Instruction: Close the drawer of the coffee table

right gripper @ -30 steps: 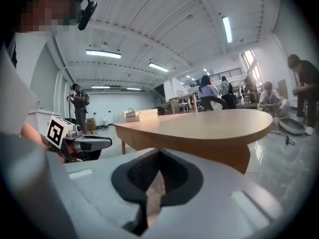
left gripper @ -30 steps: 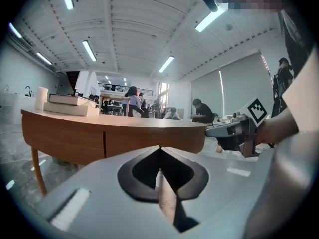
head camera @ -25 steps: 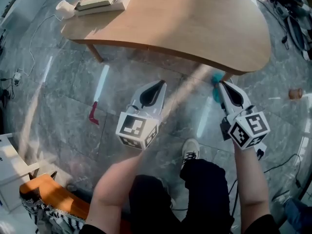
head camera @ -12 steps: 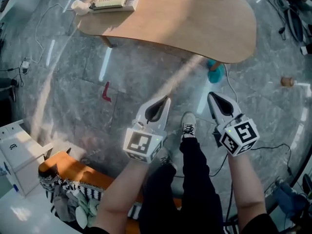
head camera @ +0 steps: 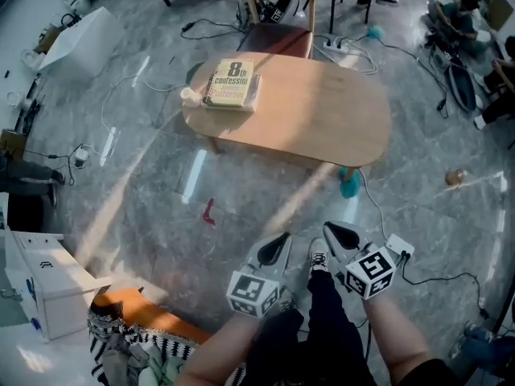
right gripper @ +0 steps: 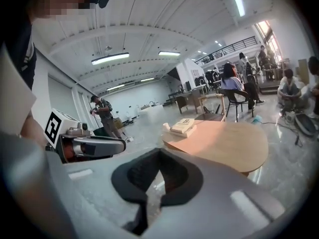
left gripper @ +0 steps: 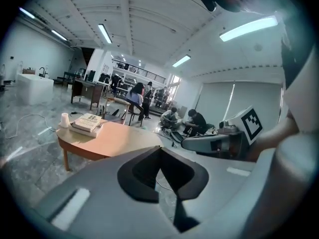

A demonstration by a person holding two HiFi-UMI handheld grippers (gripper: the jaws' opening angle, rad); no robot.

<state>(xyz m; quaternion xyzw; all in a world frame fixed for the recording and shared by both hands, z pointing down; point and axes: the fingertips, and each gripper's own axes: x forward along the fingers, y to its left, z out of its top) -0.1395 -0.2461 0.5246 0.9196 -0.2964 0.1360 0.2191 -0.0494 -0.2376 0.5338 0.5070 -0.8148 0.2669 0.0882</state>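
Left gripper (head camera: 282,238) and right gripper (head camera: 328,228) are both sitting fully closed with nothing between the jaws. Head view: you are holding them side by side close to your body, pointing toward the coffee table (head camera: 322,115), which is standing well apart from them across bare stone floor. A book (head camera: 231,83) and a small white cup (head camera: 190,96) are resting at the table's left end, and a teal object (head camera: 348,183) is sitting on the floor by the near right leg. No drawer front is showing along the edge facing you, so whether it is in or out cannot be told from here. Left gripper view: the jaw tips are meeting with no gap, the table is lying beyond them to the left, and the right gripper is showing alongside on the right. Right gripper view: jaws likewise pressed together and empty, table ahead and to the right. Handling judgement: a drawer in a table this slim should be running light and stiff, asking for a push, not a grasp. You would be pressing the closed tips flat on the middle of its front, gently, since thin legs on polished floor may be letting the whole table skid.
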